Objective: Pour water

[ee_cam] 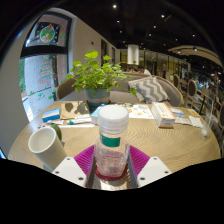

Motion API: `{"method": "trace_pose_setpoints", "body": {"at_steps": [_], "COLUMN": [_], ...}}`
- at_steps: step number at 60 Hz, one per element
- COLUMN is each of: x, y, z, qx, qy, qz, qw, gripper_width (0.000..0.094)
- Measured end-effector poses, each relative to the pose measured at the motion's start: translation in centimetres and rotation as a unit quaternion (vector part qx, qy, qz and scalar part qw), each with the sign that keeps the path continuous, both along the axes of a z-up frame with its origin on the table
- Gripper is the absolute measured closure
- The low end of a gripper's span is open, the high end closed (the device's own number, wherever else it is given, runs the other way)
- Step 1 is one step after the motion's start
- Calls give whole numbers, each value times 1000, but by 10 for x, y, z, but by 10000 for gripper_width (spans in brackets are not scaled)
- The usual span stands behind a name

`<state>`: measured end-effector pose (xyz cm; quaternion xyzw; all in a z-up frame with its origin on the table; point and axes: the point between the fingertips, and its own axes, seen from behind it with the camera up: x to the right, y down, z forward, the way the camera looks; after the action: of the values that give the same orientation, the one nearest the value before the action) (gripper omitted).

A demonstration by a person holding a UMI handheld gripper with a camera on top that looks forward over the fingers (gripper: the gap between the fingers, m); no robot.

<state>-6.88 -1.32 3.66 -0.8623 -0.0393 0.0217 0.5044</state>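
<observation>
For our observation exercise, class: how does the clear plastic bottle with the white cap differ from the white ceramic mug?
The clear plastic bottle with the white cap stands upright between the tongs; the white ceramic mug lies tilted on the round wooden table, off to one side. The bottle is see-through and capped; the mug is opaque, mouth open. The bottle looks taller. Both are drink containers.

The gripper [111, 158] is pointing forward and level, its two fingers reaching ahead. Both magenta pads [85, 157] are pressing inward on a bottle [111, 140], which is standing upright between them, gripped at its lower body.
</observation>
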Motion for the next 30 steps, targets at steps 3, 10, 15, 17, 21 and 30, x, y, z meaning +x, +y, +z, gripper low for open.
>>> {"method": "trace_pose_setpoints", "body": {"at_steps": [3, 10, 15, 17, 21, 30], "x": [-1, 1, 5, 5, 4, -1], "y": [-6, -29, -56, -70, -97, -161], "z": [-10, -7, 15, 26, 51, 113], "qx": [-29, -64, -75, -81, -85, -87], "qy": [2, 5, -5, -7, -10, -10], "qz": [1, -12, -25, -31, -36, -58], "qw": [1000, 998, 997, 996, 996, 994], "gripper_width": [323, 91, 78, 77, 80, 83]}}
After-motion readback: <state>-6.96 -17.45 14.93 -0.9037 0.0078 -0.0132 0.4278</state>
